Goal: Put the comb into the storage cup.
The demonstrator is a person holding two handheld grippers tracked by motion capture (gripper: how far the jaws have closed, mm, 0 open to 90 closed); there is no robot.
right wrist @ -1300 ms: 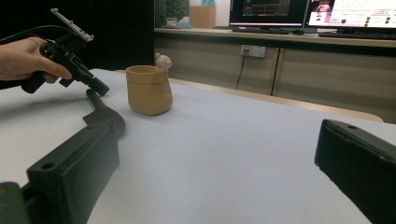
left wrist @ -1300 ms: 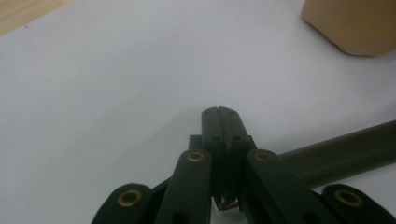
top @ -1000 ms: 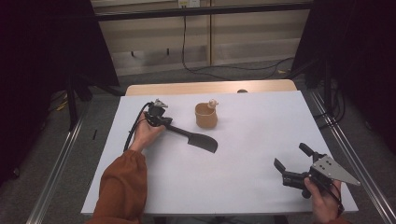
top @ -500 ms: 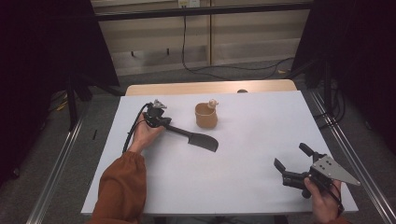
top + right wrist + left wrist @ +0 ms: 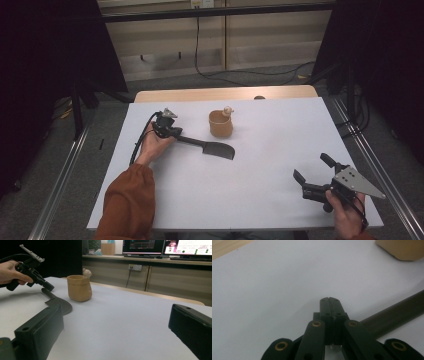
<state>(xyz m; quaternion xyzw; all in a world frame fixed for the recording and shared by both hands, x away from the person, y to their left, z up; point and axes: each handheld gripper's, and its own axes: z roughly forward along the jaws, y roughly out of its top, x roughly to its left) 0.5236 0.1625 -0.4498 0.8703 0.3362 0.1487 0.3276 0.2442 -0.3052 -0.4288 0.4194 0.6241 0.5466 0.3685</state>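
Note:
A black spatula (image 5: pixel 212 148) lies flat on the white table (image 5: pixel 260 200), its blade toward the middle. Just behind it stands a tan cup (image 5: pixel 220 125) with a small figure (image 5: pixel 228 110) on its rim. My left gripper (image 5: pixel 176 133) rests at the spatula's handle end. In the left gripper view its jaws (image 5: pixel 329 300) are shut with nothing between them, and the spatula handle (image 5: pixel 392 315) runs past on the right. My right gripper (image 5: pixel 311 167) stands open near the front right of the table, nothing between its jaws (image 5: pixel 115 320), facing the cup (image 5: pixel 79 288) and spatula (image 5: pixel 58 303).
A wooden tabletop strip (image 5: pixel 225 94) shows behind the white sheet. Metal rails (image 5: pixel 60 180) run along both sides of the table. Cabinets and monitors (image 5: pixel 150 246) stand beyond the far edge. A cable (image 5: pixel 142 140) trails from the left gripper.

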